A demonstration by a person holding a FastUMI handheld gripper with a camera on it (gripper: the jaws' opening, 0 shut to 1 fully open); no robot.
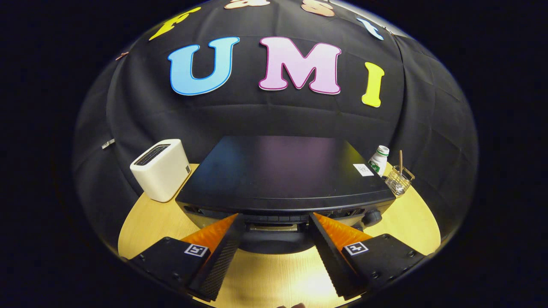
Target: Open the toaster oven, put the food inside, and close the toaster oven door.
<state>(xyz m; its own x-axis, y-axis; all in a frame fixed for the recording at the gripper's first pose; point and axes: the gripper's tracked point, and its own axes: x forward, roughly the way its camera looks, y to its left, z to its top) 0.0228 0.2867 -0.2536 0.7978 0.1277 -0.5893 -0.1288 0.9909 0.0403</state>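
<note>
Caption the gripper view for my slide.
Open gripper just above the black toaster oven's front edge, white toaster beside it.

Sharp focus, heavy fisheye bending, glare on table (274, 278), dim backdrop

The black toaster oven (282, 171) sits on the wooden table, its front facing the open jaws.

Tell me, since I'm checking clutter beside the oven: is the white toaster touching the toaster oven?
Cannot tell. In the gripper view the white toaster stands close beside the toaster oven, whose top edge hides the space between them. The gripper has its fingers open.
</note>
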